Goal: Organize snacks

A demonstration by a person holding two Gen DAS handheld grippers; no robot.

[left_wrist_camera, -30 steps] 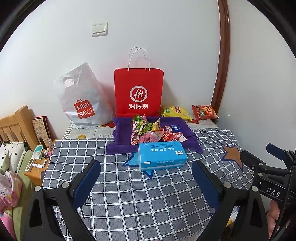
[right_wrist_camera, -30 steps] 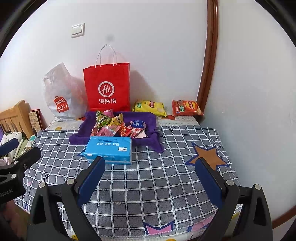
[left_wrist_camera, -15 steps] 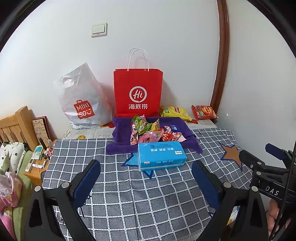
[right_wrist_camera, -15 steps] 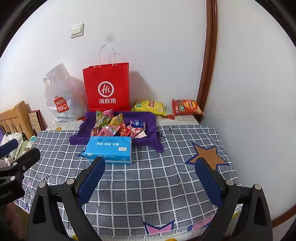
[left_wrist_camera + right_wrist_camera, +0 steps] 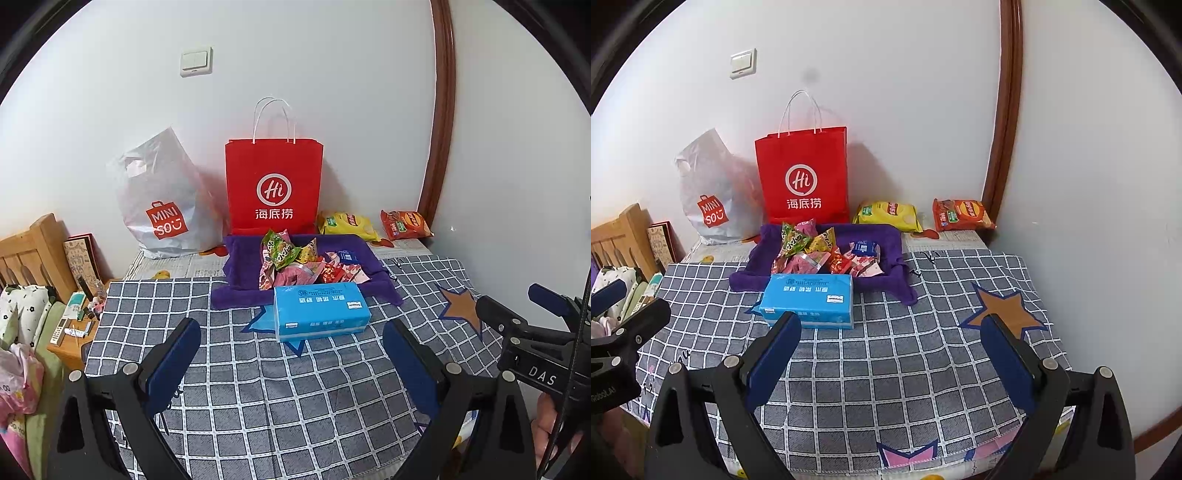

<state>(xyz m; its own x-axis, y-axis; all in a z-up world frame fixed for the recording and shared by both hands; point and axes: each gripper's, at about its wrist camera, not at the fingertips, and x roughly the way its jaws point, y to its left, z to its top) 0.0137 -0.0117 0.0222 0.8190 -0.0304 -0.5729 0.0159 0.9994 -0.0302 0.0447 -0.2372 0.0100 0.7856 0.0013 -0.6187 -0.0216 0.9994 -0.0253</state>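
While both grippers are held low over the near part of a bed covered by a grey checked cloth (image 5: pixel 258 387), the snacks are seen ahead of them, toward the wall. A heap of small snack packets (image 5: pixel 295 264) lies in a shallow purple cloth tray (image 5: pixel 243 258), and a blue tissue box (image 5: pixel 320 310) lies touching the near edge of that tray, its long axis running left to right across the line of approach. Behind the tray a red paper bag (image 5: pixel 274 184) stands upright against the wall; a white plastic bag (image 5: pixel 162 199) leans to the left of the red bag, while a yellow chip bag (image 5: pixel 888 215) and, farther right, an orange chip bag (image 5: pixel 962 214) lie flat to its right. The left gripper (image 5: pixel 291 362) is spread wide and nothing is held in it; the tissue box and the tray lie almost straight ahead of it. The right gripper (image 5: pixel 894 358) is likewise spread wide and empty, and the tray lies ahead and to its left, the two chip bags ahead of it near the wall. Judged from this, the packet heap is better placed for the left gripper and the chip bags for the right. No snack is touched by either gripper.
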